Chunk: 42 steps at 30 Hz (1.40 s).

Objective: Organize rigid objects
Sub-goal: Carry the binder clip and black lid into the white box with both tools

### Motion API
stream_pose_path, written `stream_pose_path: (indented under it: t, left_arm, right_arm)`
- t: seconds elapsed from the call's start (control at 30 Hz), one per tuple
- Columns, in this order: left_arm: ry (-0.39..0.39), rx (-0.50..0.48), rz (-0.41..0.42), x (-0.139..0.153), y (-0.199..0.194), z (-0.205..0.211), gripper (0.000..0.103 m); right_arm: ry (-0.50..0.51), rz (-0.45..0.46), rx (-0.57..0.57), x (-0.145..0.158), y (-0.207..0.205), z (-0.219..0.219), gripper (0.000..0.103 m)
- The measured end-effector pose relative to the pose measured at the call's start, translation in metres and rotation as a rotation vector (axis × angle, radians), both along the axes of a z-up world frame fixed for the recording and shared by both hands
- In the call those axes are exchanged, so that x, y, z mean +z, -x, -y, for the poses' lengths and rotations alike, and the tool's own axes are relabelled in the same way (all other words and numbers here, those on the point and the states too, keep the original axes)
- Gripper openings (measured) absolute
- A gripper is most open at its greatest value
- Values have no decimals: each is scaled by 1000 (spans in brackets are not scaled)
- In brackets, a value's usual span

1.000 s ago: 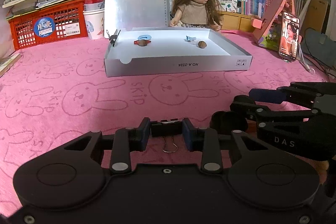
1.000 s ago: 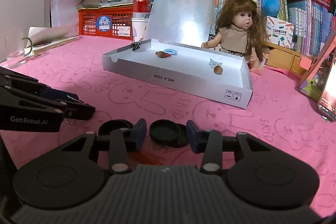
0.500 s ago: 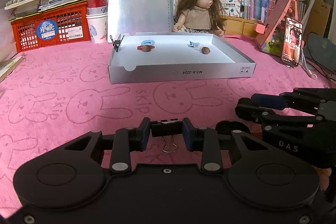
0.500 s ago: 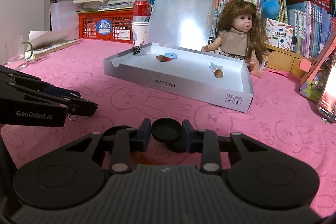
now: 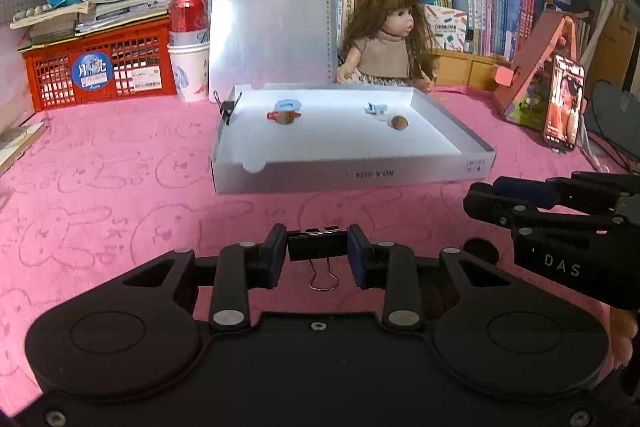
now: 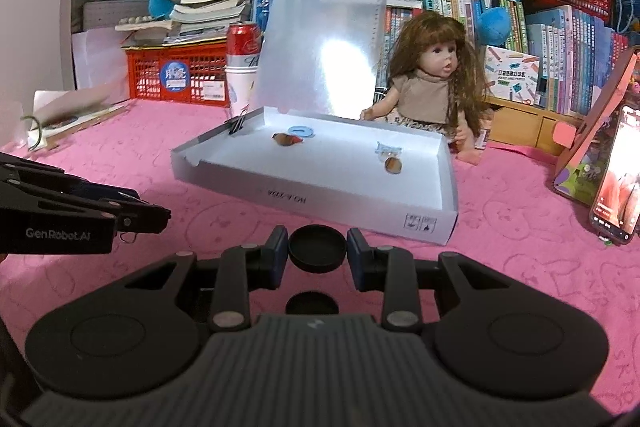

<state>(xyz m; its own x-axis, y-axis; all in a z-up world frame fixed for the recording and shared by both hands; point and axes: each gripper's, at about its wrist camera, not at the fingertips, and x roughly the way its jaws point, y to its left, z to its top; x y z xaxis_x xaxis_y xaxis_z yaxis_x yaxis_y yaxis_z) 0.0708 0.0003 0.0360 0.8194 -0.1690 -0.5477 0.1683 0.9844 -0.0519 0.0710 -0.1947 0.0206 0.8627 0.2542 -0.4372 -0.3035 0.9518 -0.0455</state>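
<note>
Left wrist view: we see our left gripper [image 5: 317, 255] clamped on a black binder clip [image 5: 317, 250], its wire handle hanging down between the blue pads above the pink bunny-print cloth [image 5: 120, 187]. Ahead sits an open white box [image 5: 352, 175] with its lid standing upright; inside lie two small brown round pieces [image 5: 285, 117] [image 5: 399, 122], a light blue ring [image 5: 286, 104] and a small pale blue piece [image 5: 376, 108], and another binder clip [image 5: 227, 107] is clipped to the box's left wall. Our right gripper [image 6: 317, 254] comes in from the right edge in this view. In the right wrist view its jaws have just been closing and the pads now press on a black round cap [image 6: 317, 247], lifted off the cloth; a second black cap [image 6: 312, 303] lies on the cloth just below it. A doll [image 6: 432, 87] sits behind the box.
</note>
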Motion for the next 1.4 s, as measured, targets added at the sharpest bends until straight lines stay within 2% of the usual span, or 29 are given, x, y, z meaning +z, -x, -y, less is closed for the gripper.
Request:
stream_pose_path:
  t: [0.37,0.8,1.0,1.17,1.4]
  left_arm:
    - [24,26,26,19,-29,-2,31]
    - [67,51,15,29,-88,-2,31]
    - [111,52,-11,27,-118,-2,31]
    - [129,67,-21,19,-142,0,31]
    - [83,103,-56,7,-174,4,31]
  right_arm:
    - [-41,-11,-78,13,-30,10,37]
    - [-73,5,-139,26,-72,22,37]
    - [-88,9,-157,32,-93,28,37]
    - [-109,-14,-167,26,-114,31,37]
    - [-140,-82,-204,10,-147,34,37]
